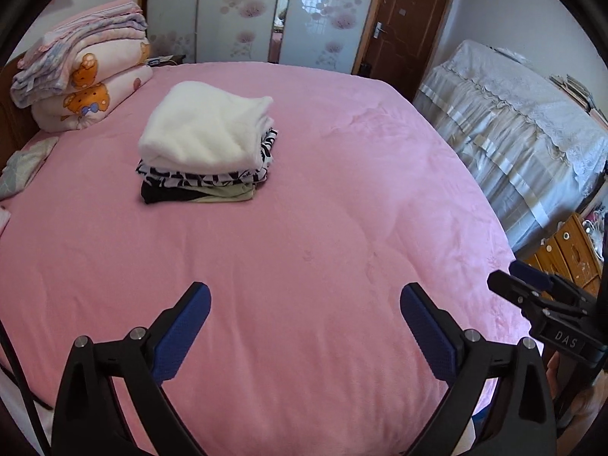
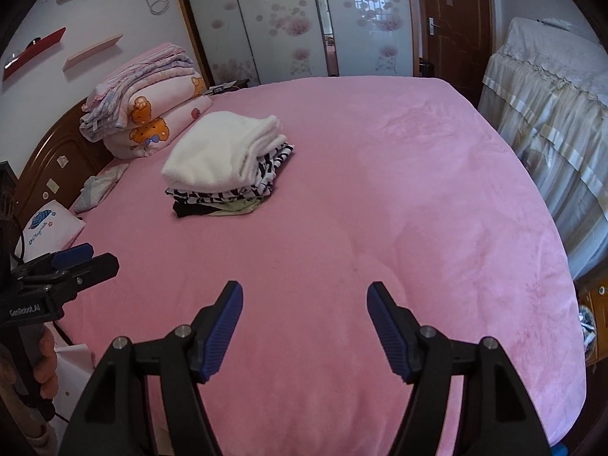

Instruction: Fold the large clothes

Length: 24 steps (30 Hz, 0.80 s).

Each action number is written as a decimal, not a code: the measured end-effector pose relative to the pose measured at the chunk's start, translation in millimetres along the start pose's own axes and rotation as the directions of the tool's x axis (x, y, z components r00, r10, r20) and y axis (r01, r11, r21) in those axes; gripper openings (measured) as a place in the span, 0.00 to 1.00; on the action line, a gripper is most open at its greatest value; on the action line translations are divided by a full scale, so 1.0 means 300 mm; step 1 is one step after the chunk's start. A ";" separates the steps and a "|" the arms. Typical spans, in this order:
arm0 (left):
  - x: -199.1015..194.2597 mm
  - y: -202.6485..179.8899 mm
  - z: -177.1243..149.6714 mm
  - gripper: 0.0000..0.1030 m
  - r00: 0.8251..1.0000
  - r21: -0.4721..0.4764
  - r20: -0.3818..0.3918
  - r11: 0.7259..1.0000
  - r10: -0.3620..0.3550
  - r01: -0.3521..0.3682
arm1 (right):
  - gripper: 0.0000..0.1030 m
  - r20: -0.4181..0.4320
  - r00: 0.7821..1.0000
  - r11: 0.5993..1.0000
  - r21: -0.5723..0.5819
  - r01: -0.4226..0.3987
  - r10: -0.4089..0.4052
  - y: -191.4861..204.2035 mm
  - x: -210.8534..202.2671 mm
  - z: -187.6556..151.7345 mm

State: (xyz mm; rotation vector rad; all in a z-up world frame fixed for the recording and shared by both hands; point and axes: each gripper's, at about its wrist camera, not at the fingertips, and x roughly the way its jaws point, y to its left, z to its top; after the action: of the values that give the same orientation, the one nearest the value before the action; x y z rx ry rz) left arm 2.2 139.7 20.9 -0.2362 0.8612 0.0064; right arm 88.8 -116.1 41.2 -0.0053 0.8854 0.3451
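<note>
A stack of folded clothes (image 1: 207, 152) lies on the pink bed (image 1: 304, 250), a fluffy white garment (image 1: 201, 125) on top of black-and-white patterned, pale green and black pieces. It also shows in the right wrist view (image 2: 228, 167). My left gripper (image 1: 306, 296) is open and empty above the near part of the bed, well short of the stack. My right gripper (image 2: 304, 294) is open and empty too, beside it over the bed. Each gripper shows at the edge of the other's view, the right gripper (image 1: 532, 285) and the left gripper (image 2: 76, 262).
Folded quilts with a bear print (image 1: 83, 72) are piled at the headboard end. A small pillow (image 2: 49, 228) lies at the left edge of the bed. Furniture under a lace cover (image 1: 524, 129) stands to the right. Wardrobe doors (image 1: 243, 11) and a brown door (image 1: 410, 22) are behind.
</note>
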 end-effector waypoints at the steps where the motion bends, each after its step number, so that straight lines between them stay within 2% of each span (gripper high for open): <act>1: -0.001 -0.010 -0.030 0.97 1.000 -0.014 0.006 1.000 0.007 -0.007 | 0.68 0.003 1.000 1.000 0.013 0.008 -0.008 -0.015 -0.007 -0.032; 4: 0.007 -0.027 -0.110 0.97 1.000 -0.062 0.002 0.998 0.016 -0.016 | 0.78 0.010 1.000 0.997 0.069 0.022 -0.023 -0.053 -0.025 -0.116; 8: 0.007 -0.060 -0.223 0.97 1.000 -0.092 -0.015 0.995 0.022 -0.023 | 0.79 0.016 1.000 0.990 0.138 0.020 -0.022 -0.085 -0.051 -0.214; 11: 0.006 -0.088 -0.302 0.97 0.998 -0.097 -0.045 0.994 0.045 -0.049 | 0.79 0.000 1.000 0.984 0.180 -0.013 0.014 -0.092 -0.059 -0.276; 15: -0.016 -0.101 -0.364 0.97 0.993 -0.086 -0.046 0.990 0.111 -0.114 | 0.79 -0.005 1.000 0.991 0.137 -0.010 0.011 -0.049 -0.082 -0.336; 18: -0.036 -0.099 -0.391 0.97 0.990 -0.090 -0.042 0.986 0.137 -0.140 | 0.79 0.033 0.999 0.996 0.085 0.015 -0.018 -0.008 -0.119 -0.353; 24: -0.086 -0.124 -0.419 0.97 0.979 -0.054 0.012 0.978 0.202 -0.201 | 0.80 0.072 0.997 0.999 0.016 0.040 -0.041 0.042 -0.152 -0.371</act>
State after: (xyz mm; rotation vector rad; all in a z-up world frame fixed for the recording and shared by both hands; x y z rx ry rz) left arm -105.2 79.6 -30.9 -0.1966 0.8654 0.2203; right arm -25.6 -133.7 6.7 0.0021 0.8155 0.2992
